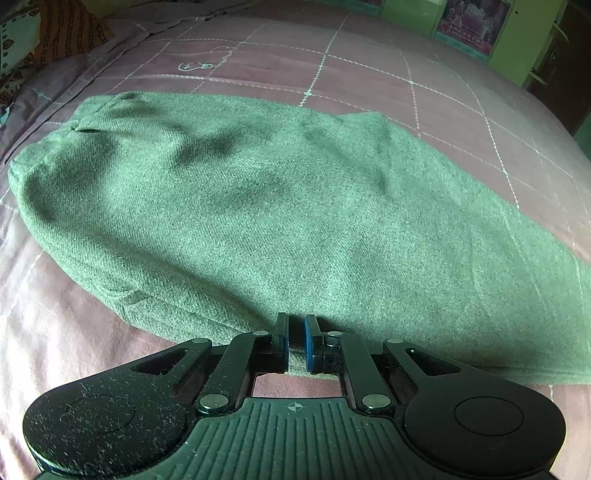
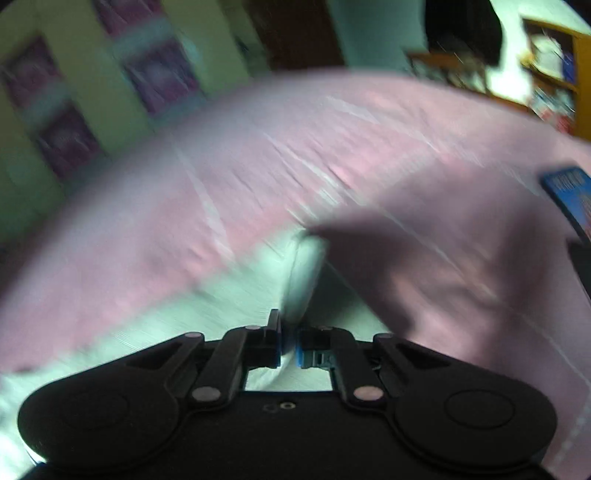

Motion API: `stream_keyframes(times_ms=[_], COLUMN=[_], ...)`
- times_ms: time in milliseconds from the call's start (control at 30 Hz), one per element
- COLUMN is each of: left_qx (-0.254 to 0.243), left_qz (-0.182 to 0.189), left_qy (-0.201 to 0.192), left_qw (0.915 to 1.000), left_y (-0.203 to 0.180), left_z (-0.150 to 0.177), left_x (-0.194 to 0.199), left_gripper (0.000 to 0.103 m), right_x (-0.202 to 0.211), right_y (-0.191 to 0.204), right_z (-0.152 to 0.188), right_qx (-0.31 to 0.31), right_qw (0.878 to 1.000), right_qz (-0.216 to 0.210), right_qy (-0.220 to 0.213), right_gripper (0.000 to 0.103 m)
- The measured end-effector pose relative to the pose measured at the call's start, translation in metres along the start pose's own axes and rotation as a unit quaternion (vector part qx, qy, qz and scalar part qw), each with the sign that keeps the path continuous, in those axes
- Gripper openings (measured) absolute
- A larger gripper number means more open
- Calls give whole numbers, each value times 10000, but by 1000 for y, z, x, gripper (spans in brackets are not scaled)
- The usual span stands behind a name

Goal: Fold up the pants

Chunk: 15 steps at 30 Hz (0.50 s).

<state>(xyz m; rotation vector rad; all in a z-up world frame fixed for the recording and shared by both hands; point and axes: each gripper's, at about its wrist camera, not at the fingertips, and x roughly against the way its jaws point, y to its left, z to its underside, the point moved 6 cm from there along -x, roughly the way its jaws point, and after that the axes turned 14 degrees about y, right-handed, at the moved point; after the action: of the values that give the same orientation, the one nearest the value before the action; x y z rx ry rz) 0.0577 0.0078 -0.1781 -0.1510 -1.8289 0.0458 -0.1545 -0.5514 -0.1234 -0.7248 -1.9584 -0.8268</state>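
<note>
Blurring spoils most of the right wrist view, so little there can be read with confidence. One pair of green pants is seen in the left wrist view, spread across a pink bedspread marked with pale grid lines; the garment is cut off at the right edge of that view, and its near hem is partly hidden behind the left gripper. The jaws of that gripper are drawn nearly together, and a narrow strip of the green cloth shows between the blue pads at the hem, so the edge of the pants is seen pinched there. In the right wrist view the same pants appear only as a pale, washed-out fold running away from the right gripper. Its jaws are pressed together, but whether cloth is caught between them cannot be told through the smear. One blue printed object is cropped by the right edge of that view and cannot be identified. Shelves stand beyond the bed, their contents unreadable. In the left wrist view, patterned fabric is cut off at the upper left corner, and posters on a green wall are clipped at the top. Two grippers are counted in all, one per view.
</note>
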Motion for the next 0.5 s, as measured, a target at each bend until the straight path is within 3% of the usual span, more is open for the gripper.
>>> stream_keyframes(times_ms=[67, 200, 267, 367, 500], left_qx=[-34, -66, -162, -497, -852], left_qz=[-4, -23, 7, 130, 277], left_qy=[-7, -20, -165, -228, -59], left_qw=[10000, 10000, 9997, 9984, 9960], left_y=[0, -1, -8, -34, -78], left_z=[0, -2, -5, -17, -35], left_x=[1, 7, 16, 20, -1], left_gripper=[8, 9, 9, 9, 9], right_x=[-6, 22, 39, 44, 6], right_y=[-9, -16, -20, 11, 87], right_z=[8, 4, 1, 0, 8], right_qx=[44, -178, -325, 182, 1260], right_qw=[9999, 9977, 9947, 9968, 9919], right_qz=[-18, 531, 690, 360, -85], right_qy=[126, -387, -689, -686, -103], right_gripper=[6, 35, 35, 34, 34])
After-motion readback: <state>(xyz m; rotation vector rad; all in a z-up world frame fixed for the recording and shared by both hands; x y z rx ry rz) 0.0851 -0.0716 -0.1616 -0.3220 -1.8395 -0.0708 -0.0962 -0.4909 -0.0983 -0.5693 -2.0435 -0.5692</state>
